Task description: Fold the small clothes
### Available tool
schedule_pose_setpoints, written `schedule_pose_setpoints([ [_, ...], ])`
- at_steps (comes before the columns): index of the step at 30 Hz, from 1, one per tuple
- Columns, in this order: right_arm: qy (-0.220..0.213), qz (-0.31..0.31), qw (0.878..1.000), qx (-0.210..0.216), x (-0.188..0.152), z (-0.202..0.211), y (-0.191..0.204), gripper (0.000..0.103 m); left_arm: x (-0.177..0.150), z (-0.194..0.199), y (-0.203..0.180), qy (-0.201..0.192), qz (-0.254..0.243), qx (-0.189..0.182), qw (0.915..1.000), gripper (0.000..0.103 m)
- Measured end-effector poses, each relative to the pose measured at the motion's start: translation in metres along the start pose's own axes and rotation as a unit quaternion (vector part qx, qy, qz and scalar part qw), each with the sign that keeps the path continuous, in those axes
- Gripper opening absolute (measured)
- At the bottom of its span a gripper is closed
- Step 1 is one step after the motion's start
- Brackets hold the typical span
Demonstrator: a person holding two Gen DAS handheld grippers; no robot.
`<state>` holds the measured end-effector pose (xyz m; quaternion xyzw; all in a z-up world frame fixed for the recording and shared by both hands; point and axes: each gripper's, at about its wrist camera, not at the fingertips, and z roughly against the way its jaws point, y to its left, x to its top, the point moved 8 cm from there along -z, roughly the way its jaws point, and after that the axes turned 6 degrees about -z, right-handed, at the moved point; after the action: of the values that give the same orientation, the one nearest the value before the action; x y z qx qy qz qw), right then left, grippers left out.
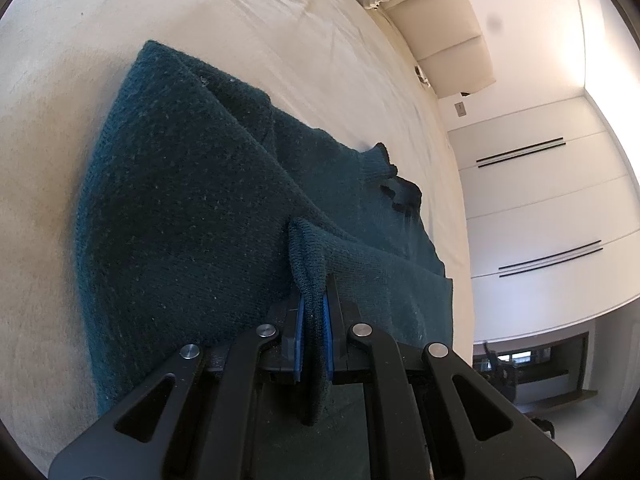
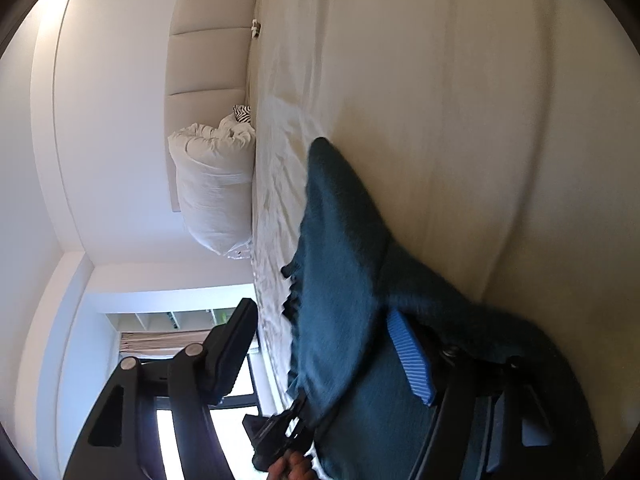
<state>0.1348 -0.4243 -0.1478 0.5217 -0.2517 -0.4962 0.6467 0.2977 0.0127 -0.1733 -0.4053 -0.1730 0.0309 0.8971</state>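
Left wrist view: my left gripper [image 1: 313,312] is pinched tight on a fold of the teal sweater [image 1: 192,208], blue pads pressing the knit, the rest of it spread on the cream bed sheet [image 1: 280,32]. My right gripper [image 2: 320,344] gapes wide (holding nothing), the sweater draped between its fingers [image 2: 412,360], pillow [image 2: 212,184] beyond.

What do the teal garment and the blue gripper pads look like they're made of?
The teal garment looks like a knit, probably wool or acrylic: visible stitch loops, fuzzy matte surface, light lint. The blue pads look like ribbed rubber or soft plastic, given their fine parallel ridges and matte finish.
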Motion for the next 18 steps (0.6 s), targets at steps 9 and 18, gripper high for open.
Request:
schedule_pose_setpoints([
  [9,-0.049,0.051,0.998,-0.002,0.023,0.031,0.045,0.073,-0.003,0.001,-0.003,0.0,-0.006,0.011,0.9999,0.007],
  [18,0.046,0.092,0.995,-0.002,0.015,-0.059,0.052,0.079,-0.005,-0.002,-0.005,-0.003,-0.021,0.027,0.9994,0.008],
])
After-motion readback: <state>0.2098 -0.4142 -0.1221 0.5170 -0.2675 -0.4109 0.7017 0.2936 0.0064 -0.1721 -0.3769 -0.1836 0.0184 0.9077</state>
